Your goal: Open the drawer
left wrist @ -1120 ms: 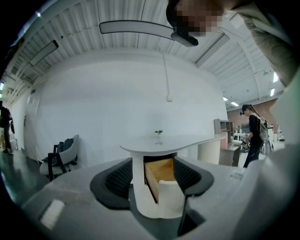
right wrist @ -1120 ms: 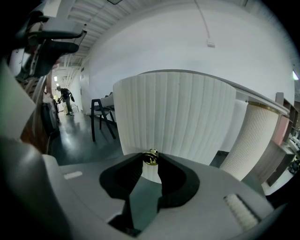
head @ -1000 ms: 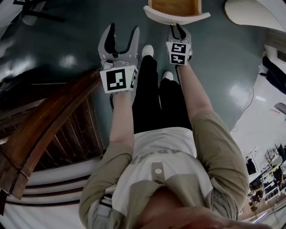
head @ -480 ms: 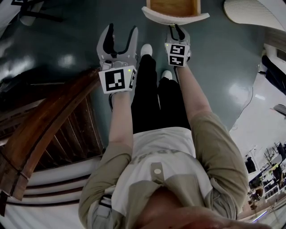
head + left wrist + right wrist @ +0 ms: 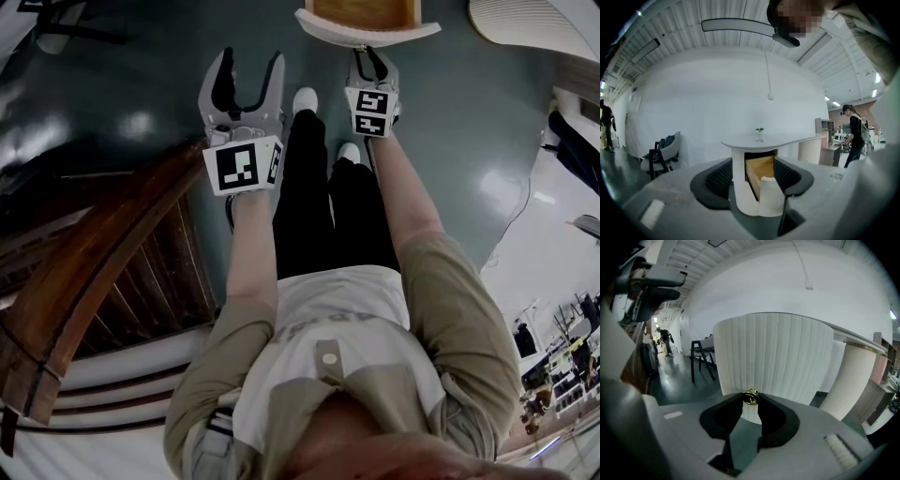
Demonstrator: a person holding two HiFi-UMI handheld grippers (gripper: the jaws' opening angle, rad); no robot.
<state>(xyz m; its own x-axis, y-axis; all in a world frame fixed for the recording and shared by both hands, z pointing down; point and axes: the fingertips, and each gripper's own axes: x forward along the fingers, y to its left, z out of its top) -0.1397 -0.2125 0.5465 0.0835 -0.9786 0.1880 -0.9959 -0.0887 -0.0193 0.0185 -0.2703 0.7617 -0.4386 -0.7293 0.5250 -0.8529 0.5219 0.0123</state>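
Brass knob (image 5: 750, 397) sat pinched between the jaw tips of the right gripper (image 5: 750, 403), jaws drawn narrow onto it. It was fixed to the ribbed white front of the drawer (image 5: 773, 362).

In the head view the drawer (image 5: 364, 34) stood pulled out at top centre, w/ pale wood showing inside behind its curved white front. The right gripper (image 5: 369, 56) was up against that front. The left gripper (image 5: 247, 73) hung to the left of it, apart from the drawer, jaws spread wide w/ nothing between them but dark floor (image 5: 469, 112).

The left gripper view agreed: left gripper (image 5: 753, 174) wide and empty. Beyond it was a white table (image 5: 764, 139) on a pedestal, w/ the drawer (image 5: 760, 169) sticking out toward the camera, its wooden box open on top. A small plant (image 5: 760, 130) stood on the tabletop. A chair (image 5: 661, 157) was near the wall at left, and a person (image 5: 855, 136) stood at right by some shelves.

Head view also showed both arms stretched fwd, white shoes (image 5: 306, 99) on the floor btwn the grippers, and a dark wooden stair rail (image 5: 103, 253) at lower left.
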